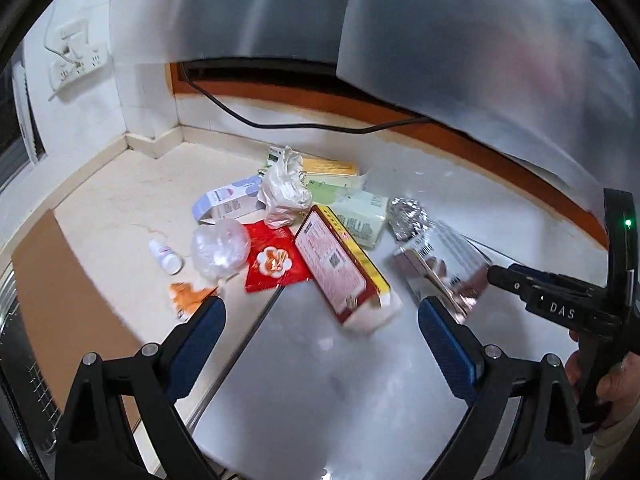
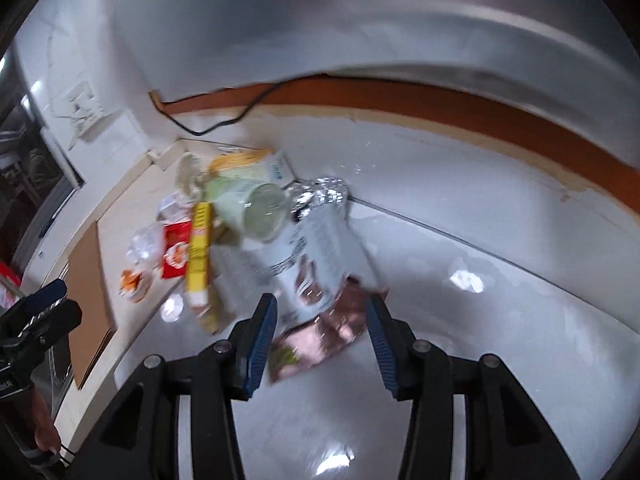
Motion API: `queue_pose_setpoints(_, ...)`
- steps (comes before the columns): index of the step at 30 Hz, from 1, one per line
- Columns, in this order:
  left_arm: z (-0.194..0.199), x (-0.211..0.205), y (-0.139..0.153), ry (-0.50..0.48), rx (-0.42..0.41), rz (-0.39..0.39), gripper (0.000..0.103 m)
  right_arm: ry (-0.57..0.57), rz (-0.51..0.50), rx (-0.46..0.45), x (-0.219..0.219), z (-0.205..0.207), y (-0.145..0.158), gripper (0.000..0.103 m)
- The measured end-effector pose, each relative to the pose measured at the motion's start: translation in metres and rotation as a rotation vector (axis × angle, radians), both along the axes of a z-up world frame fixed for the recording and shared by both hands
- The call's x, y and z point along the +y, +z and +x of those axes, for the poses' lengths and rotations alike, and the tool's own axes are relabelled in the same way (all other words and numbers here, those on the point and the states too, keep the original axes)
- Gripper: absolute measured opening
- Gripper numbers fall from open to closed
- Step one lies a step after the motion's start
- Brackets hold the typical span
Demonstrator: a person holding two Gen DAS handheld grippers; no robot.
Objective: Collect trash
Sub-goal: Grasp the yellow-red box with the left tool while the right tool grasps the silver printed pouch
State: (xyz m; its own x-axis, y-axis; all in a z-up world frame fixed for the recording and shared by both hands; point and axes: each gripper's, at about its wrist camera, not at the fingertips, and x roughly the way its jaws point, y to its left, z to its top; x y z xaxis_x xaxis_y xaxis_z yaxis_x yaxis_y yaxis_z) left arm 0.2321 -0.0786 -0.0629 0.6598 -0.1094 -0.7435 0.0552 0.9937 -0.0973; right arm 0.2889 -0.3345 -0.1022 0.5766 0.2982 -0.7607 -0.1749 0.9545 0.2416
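Trash lies heaped toward the far left of the worktop [image 1: 320,380], none of it lifted; the step in hand reads as the approach to a first pick.

Left to right in the left wrist view: a small white bottle [image 1: 166,256] lies apart at the left edge of the heap, with an orange scrap [image 1: 188,296] near it. Just right of these sits a crumpled clear plastic ball [image 1: 220,250], touching a red packet [image 1: 274,260]. Behind them lie a pale blue carton [image 1: 228,200] and a white plastic bag [image 1: 284,194]. A red-and-yellow box [image 1: 344,268] lies at an angle in the middle, near the camera. Behind it lie a pale green pack [image 1: 364,220] and a ball of foil [image 1: 408,216]. A shiny silver pouch [image 1: 444,268] is the rightmost item.

The left gripper [image 1: 320,324] has its jaws spread wide with nothing between the pads; the red-and-yellow box lies ahead of the gap. The right gripper [image 2: 320,320] also has its jaws spread: the near, pinkish end of the silver pouch appears between the pads, but whether they touch it cannot be told through the blur.

Judgement: the right gripper is best placed. The next move calls for settling the pads either side of the pouch's near edge, closing firmly, and lifting clear. The thin film may slip or crumple.
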Motion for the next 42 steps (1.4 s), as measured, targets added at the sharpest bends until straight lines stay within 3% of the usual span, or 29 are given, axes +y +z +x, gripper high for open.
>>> queue_pose_setpoints(9, 0.068, -0.009, -0.038, 0.062, 0.096, 0.006, 0.096, 0.039, -0.018, 0.059, 0.005, 0.046, -0.035, 0.051)
queue_pose_setpoints(17, 0.086, -0.023, -0.051, 0.051, 0.125, 0.027, 0.096, 0.040, -0.014, 0.077, -0.006, 0.059, -0.047, 0.052)
queue_pose_setpoints(21, 0.090, -0.031, -0.056, 0.043, 0.136, 0.042, 0.096, 0.059, 0.018, 0.099, -0.012, 0.063, -0.053, 0.062)
queue_pose_setpoints(28, 0.104, -0.033, -0.071, 0.074, 0.184, 0.055, 0.096, 0.102, 0.090, 0.126, -0.006, 0.069, -0.065, 0.065)
queue_pose_setpoints(31, 0.109, -0.032, -0.077, 0.094, 0.204, 0.057, 0.096, 0.123, 0.122, 0.127, -0.004, 0.066, -0.066, 0.052)
queue_pose_setpoints(33, 0.113, -0.032, -0.080, 0.103, 0.216, 0.059, 0.096, 0.132, 0.180, 0.134, -0.007, 0.064, -0.067, 0.036)
queue_pose_setpoints(35, 0.115, -0.033, -0.083, 0.114, 0.226, 0.061, 0.096, 0.137, 0.213, 0.132, -0.008, 0.059, -0.066, 0.033)
queue_pose_setpoints(38, 0.115, -0.032, -0.085, 0.130, 0.244, 0.052, 0.091, 0.142, 0.170, 0.103, -0.003, 0.050, -0.061, 0.032)
queue_pose_setpoints(42, 0.111, -0.032, -0.084, 0.141, 0.248, 0.053, 0.075, 0.142, 0.134, 0.081, 0.001, 0.040, -0.057, 0.032)
